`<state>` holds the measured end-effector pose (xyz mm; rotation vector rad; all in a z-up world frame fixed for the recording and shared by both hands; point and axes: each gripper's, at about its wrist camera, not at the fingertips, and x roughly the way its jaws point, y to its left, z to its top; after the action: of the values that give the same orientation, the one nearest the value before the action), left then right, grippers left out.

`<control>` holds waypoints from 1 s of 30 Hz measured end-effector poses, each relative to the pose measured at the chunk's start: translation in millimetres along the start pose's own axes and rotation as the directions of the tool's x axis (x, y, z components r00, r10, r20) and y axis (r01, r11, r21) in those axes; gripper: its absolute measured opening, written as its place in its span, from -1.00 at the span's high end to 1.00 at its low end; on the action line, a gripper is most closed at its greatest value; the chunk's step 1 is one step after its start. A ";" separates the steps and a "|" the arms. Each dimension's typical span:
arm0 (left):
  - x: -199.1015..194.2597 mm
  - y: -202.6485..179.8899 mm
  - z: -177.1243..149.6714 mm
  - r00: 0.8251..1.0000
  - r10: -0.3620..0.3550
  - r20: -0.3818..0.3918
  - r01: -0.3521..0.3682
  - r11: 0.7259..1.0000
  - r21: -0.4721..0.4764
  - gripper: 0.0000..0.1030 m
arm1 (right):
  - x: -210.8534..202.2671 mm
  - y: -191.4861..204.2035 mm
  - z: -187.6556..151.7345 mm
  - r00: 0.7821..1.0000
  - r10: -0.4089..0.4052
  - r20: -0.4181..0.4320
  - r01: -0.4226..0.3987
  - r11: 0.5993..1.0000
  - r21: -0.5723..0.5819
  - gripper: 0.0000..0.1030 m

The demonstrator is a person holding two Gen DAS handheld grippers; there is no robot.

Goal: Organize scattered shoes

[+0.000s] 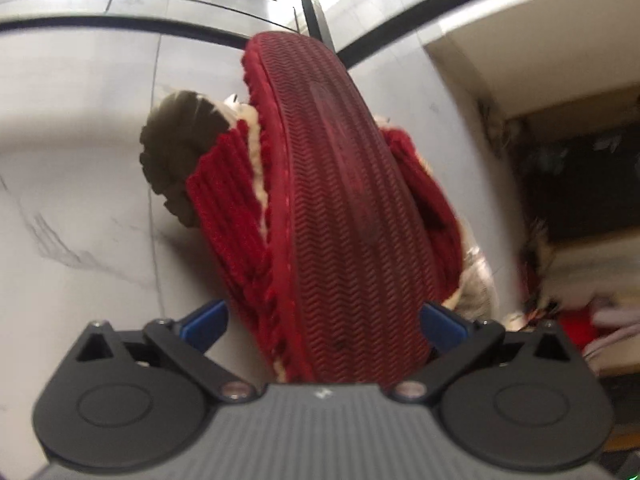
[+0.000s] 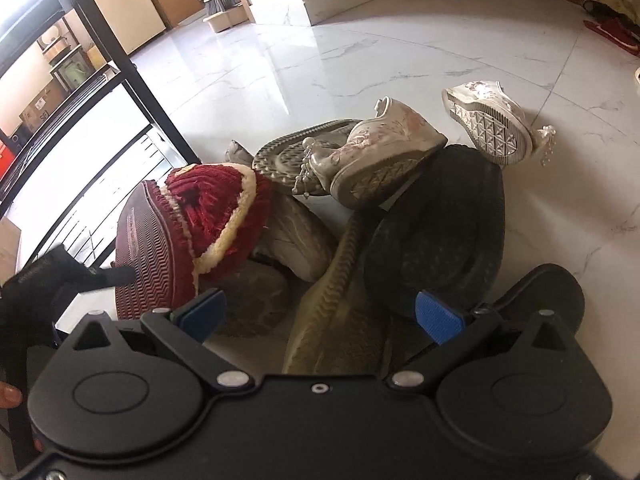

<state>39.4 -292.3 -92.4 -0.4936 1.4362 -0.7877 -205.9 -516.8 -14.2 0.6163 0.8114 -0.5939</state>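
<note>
Left tool (image 1: 324, 320) pinches the red slipper (image 1: 348, 216) at its heel end, sole toward the camera, lifted over the pile at its 9 o'clock edge. Likely light and soft; the ribbed sole rim gives the firmer hold, the knit upper would slip. Right tool (image 2: 320, 316) spread, holding nothing, above the heap: black shoe (image 2: 436, 232), olive shoe (image 2: 340, 308), two white patterned shoes (image 2: 384, 148). Black rack (image 2: 100, 92) at 10 o'clock; its post crowds the slipper's path.

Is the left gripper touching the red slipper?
Touching. In the left wrist view, the red slipper sits between the blue pads of the left gripper, its sole filling the whole gap, with both pads against its sides.
</note>
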 end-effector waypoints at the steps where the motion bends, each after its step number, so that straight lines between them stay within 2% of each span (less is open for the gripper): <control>1: 10.3 -1.1 -0.1 0.998 -0.018 -0.063 0.018 1.000 0.004 -0.99 | -1.7 1.6 -0.7 1.000 0.005 0.002 -0.005 1.000 -0.004 -1.00; 4: 27.2 -3.8 2.4 0.988 0.008 -0.157 -0.010 1.000 -0.013 -0.99 | -6.0 2.8 -2.0 1.000 0.004 0.009 -0.004 1.000 -0.018 -1.00; 6: 32.9 -3.7 2.8 0.985 0.000 -0.173 -0.007 0.999 -0.043 -0.99 | -7.8 1.8 -2.2 1.000 -0.003 0.012 0.003 1.000 -0.022 -1.00; 9: 37.2 -7.6 3.3 0.984 -0.043 -0.171 0.035 0.998 -0.049 -0.95 | -5.8 -4.6 -0.4 1.000 -0.017 0.006 0.017 1.000 0.001 -1.00; 11: 33.3 -8.8 3.5 0.989 -0.046 -0.139 0.037 0.997 -0.068 -0.88 | -4.3 -6.6 -0.1 1.000 -0.020 0.001 0.020 1.000 0.010 -1.00; 14: 25.1 -6.0 3.3 0.992 -0.066 -0.103 0.056 0.993 -0.099 -0.62 | -2.7 -6.3 -1.5 1.000 -0.018 -0.001 0.018 1.000 0.010 -1.00; 19: 11.0 -19.2 2.0 0.996 -0.067 -0.062 0.067 0.998 -0.015 -0.36 | 0.8 -3.7 -3.5 1.000 -0.008 -0.012 0.008 1.000 0.006 -1.00; 25: 0.3 -45.2 4.3 0.995 -0.070 0.065 0.067 0.997 0.048 -0.22 | 1.9 -4.6 -3.9 1.000 -0.007 -0.016 0.007 1.000 0.006 -1.00; 30: -2.4 -55.1 14.2 0.987 -0.098 0.130 0.097 0.995 0.014 -0.20 | 2.0 -8.7 -2.6 1.000 -0.012 -0.013 0.012 1.000 0.016 -1.00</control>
<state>43.6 -329.3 -49.4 -0.6025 1.2953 -0.8239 -212.1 -521.4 -19.6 0.6310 0.8241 -0.6084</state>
